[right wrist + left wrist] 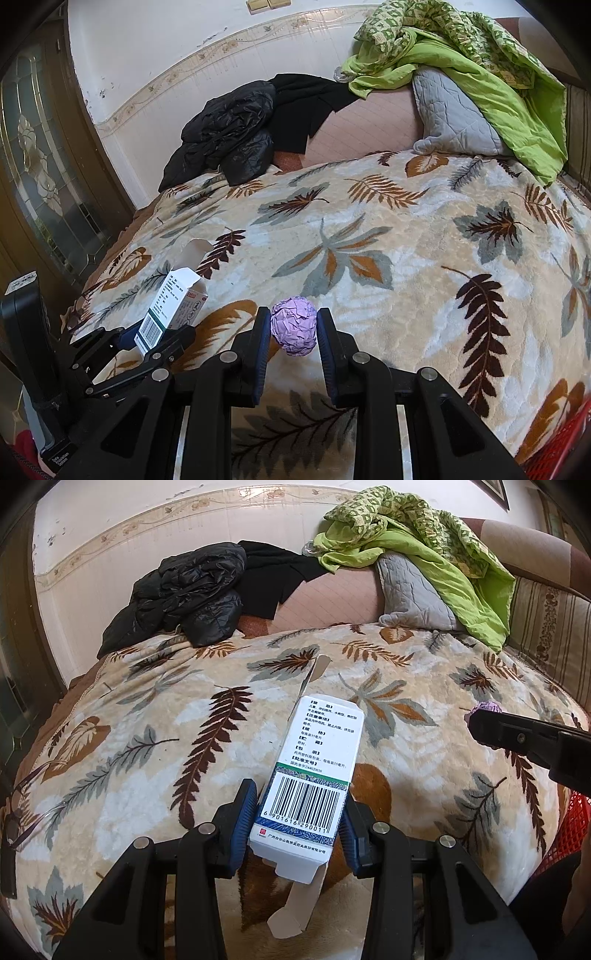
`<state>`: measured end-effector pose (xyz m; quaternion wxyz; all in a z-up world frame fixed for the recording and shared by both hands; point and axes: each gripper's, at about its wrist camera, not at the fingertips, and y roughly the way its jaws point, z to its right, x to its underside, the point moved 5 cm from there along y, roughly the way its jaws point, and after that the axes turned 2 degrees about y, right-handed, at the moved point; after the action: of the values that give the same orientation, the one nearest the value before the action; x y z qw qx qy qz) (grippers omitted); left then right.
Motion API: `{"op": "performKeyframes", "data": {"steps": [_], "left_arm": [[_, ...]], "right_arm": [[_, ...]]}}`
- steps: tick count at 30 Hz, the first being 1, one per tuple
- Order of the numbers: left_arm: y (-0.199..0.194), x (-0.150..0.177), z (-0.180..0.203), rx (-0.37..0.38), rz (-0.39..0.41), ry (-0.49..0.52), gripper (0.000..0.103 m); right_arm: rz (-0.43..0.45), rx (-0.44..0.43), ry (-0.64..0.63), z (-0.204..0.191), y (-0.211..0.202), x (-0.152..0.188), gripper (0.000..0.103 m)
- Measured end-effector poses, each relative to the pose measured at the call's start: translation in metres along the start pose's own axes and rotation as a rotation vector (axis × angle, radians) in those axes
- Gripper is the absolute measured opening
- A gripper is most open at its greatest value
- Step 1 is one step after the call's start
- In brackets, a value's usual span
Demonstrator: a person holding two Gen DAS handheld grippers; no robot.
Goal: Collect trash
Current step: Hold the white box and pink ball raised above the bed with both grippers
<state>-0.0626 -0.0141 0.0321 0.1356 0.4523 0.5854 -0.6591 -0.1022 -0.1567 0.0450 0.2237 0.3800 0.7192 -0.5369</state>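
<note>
Both pieces of trash gripped, ready to bin.
My left gripper (301, 818) jaws clamp the box (314, 771); my right gripper (291, 332) pinches the paper ball (294, 325); next, the red basket (572, 819), lower right.

I see a bed (369, 236) covered by a leaf-patterned blanket (147, 709). Behind it stands a white wall (166, 44) with a floral border strip. A dark wooden door (48, 155) with patterned glass is at left. Lighting is even.
</note>
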Motion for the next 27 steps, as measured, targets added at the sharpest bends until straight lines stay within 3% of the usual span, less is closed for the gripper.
{"op": "performKeyframes", "data": {"steps": [27], "left_arm": [[-0.0001, 0.0008, 0.0034, -0.002, 0.001, 0.003, 0.041]], "right_arm": [[-0.001, -0.001, 0.001, 0.0019, -0.0007, -0.0008, 0.027]]}}
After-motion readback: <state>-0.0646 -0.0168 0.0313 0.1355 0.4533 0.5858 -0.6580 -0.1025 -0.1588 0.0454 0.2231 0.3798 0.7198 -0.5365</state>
